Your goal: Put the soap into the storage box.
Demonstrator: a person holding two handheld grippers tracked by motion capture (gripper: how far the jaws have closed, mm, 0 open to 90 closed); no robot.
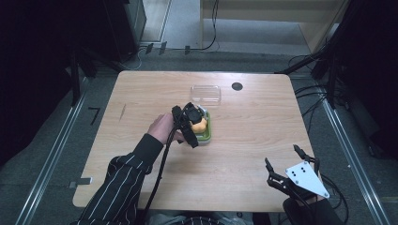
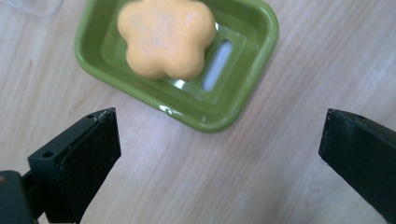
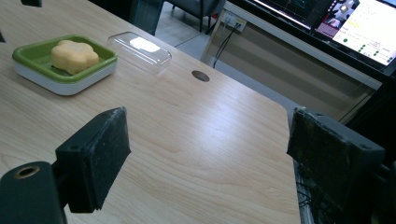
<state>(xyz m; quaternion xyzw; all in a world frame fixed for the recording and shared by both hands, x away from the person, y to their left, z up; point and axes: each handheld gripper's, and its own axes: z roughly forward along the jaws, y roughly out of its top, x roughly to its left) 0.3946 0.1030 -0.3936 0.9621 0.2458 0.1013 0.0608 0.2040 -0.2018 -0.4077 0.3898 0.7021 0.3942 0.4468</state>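
A: What's on the left?
B: The left gripper [image 1: 190, 123] hangs over the green dish [image 2: 252, 70], jaws spread wide; the orange soap [image 2: 166, 37] lies in it.
A: And to the right?
B: A clear lid [image 1: 205, 94] behind the dish, then the right gripper [image 1: 286, 164], spread, near the table [image 1: 253, 136] corner.

Nothing is reading clearly — the monitors [image 3: 355, 21] are showing text and coloured dots, all too small.
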